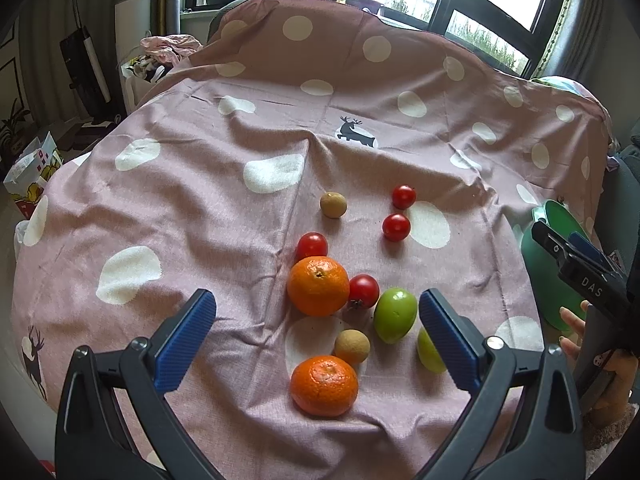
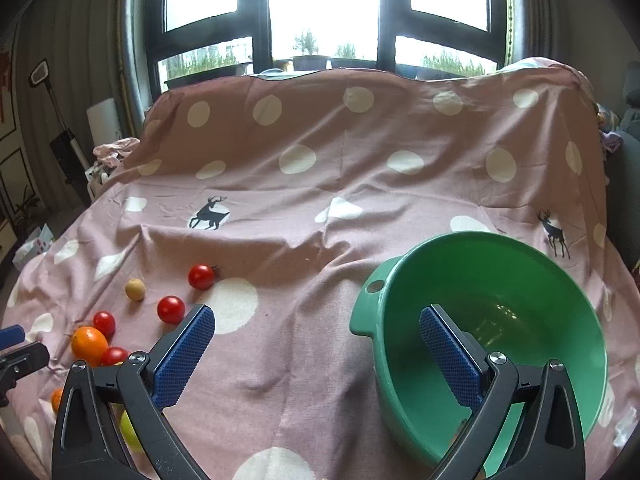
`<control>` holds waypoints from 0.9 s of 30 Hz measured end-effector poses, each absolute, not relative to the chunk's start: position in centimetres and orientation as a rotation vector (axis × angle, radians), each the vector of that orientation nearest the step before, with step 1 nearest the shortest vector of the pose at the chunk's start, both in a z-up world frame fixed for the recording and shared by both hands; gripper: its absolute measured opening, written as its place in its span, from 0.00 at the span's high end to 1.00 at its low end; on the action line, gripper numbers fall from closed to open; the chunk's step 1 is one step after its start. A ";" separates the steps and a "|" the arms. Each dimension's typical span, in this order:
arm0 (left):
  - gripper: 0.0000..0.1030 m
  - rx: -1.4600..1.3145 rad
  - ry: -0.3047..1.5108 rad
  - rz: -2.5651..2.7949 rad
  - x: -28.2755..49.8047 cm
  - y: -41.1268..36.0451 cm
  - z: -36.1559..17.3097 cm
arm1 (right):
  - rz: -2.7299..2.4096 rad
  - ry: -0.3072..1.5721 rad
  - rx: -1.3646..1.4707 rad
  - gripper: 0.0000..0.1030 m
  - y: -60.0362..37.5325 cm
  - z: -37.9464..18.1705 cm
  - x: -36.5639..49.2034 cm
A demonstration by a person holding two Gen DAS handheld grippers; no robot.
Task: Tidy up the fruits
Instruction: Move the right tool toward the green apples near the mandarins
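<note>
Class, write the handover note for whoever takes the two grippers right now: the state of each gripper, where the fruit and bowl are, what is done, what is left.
Left gripper: jaws open, empty, above the fruit cluster.
Right gripper: jaws open, empty, one jaw over the green bowl.
Fruit, all loose on the spotted cloth: two oranges, four cherry tomatoes, two green fruits, two small brown fruits.
The bowl stands to the right of the fruit; what shows of its inside is empty.
Done: nothing sorted yet.
Left: every fruit is still to be moved, probably into the bowl.
</note>
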State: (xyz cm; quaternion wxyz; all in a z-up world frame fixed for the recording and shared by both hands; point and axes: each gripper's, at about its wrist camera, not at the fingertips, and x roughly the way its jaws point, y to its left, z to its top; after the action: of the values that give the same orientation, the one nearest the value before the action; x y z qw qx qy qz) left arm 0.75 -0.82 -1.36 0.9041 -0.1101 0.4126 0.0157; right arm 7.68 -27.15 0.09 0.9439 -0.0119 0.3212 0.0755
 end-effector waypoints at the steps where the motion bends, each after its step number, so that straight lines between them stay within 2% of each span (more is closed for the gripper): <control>1: 0.02 -0.227 0.854 0.034 0.8 -0.8 -1.4 | 0.157 0.658 -0.023 0.01 -27.4 0.0 7.9; 15: 0.02 -0.246 0.871 0.032 0.9 -0.7 -1.5 | 0.097 0.778 0.057 0.01 -30.1 0.4 6.0; 27: 0.02 -0.217 0.870 0.023 0.5 -1.3 -1.1 | 0.138 0.721 0.056 0.01 -29.0 2.5 2.5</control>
State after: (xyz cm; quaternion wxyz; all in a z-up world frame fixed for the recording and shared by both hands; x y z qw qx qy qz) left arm 0.50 -1.29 -1.05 0.9010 -0.1049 0.4207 0.0110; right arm 2.52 -29.00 2.54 0.9331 0.0273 0.3523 0.0675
